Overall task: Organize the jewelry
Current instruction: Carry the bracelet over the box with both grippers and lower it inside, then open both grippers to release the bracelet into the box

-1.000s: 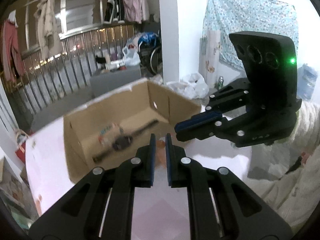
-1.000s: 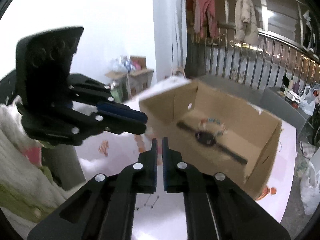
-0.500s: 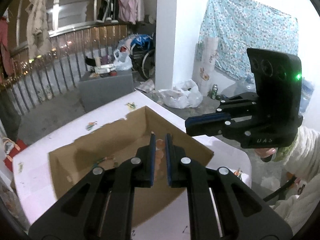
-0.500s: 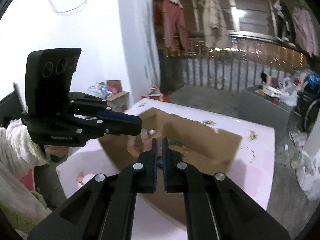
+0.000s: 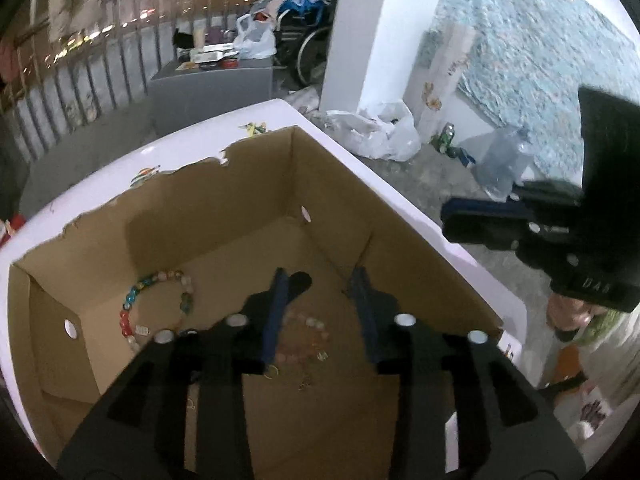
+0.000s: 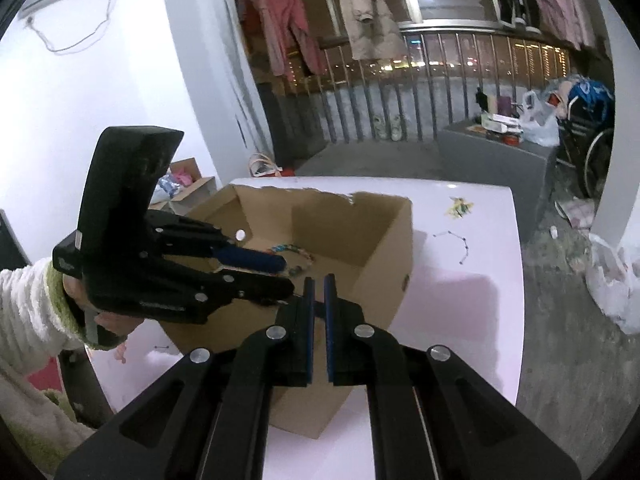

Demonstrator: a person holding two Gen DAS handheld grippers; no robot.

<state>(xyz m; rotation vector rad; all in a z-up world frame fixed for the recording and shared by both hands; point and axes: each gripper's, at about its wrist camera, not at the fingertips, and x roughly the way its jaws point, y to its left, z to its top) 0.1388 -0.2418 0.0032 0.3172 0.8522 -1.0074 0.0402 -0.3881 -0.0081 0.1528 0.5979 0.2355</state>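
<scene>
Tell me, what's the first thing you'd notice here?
A big cardboard box on a white table, with a colourful bead bracelet lying on its floor. The left gripper hangs over the box, its jaws just opened above a pale pink bracelet.

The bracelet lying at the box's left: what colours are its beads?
Bracelet: red, blue, green and pale, clearest from the left wrist.

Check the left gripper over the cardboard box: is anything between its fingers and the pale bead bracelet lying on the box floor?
Nothing visible. The left gripper, its jaws just opened and empty, hangs inside the cardboard box above the pale bead bracelet, with only open air between them.
</scene>
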